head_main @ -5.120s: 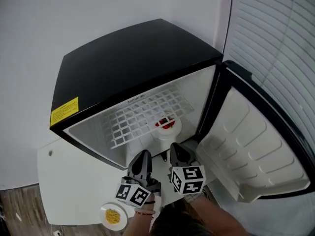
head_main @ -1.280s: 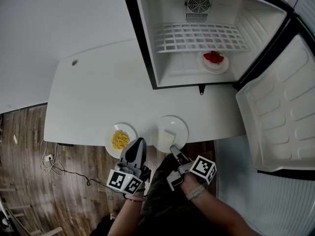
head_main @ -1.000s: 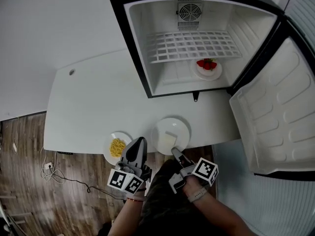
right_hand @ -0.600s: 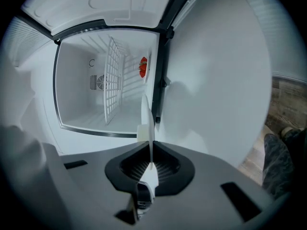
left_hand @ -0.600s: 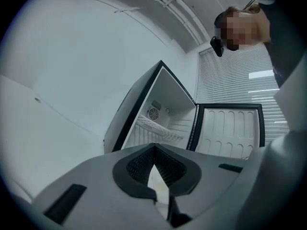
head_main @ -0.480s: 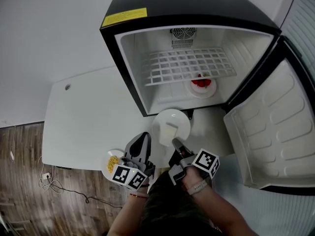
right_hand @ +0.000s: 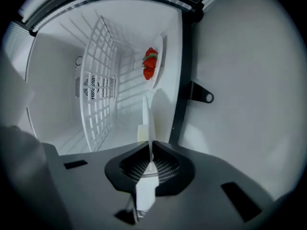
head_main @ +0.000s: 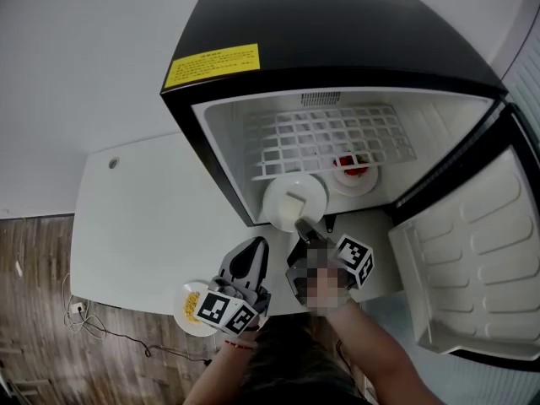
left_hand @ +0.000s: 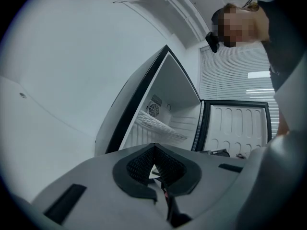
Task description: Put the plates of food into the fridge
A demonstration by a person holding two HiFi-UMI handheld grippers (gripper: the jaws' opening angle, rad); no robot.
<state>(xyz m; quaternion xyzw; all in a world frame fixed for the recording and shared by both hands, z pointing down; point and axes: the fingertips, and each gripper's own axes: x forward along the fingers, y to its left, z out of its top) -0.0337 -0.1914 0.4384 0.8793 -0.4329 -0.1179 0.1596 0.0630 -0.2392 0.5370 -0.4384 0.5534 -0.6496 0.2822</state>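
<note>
A white plate (head_main: 293, 199) with a pale yellow block on it hangs at the mouth of the open fridge (head_main: 337, 74). My right gripper (head_main: 304, 229) is shut on its near rim. In the right gripper view that plate (right_hand: 149, 121) shows edge-on between the pads. A plate of strawberries (head_main: 352, 169) (right_hand: 154, 63) stands inside on the fridge floor, under the wire shelf (head_main: 329, 137). A plate of yellow corn (head_main: 191, 308) sits at the table's near edge. Just right of the corn plate, my left gripper (head_main: 255, 247) is shut on nothing.
The fridge door (head_main: 460, 268) stands open at the right. The white table (head_main: 135, 218) runs to the left of the fridge, with wooden floor (head_main: 34, 327) beyond its near edge. A fan grille (right_hand: 95, 87) is on the fridge's back wall.
Both grippers have moved away from the table's near edge towards the fridge. The plate with the pale block has travelled with the right gripper to the fridge opening.
</note>
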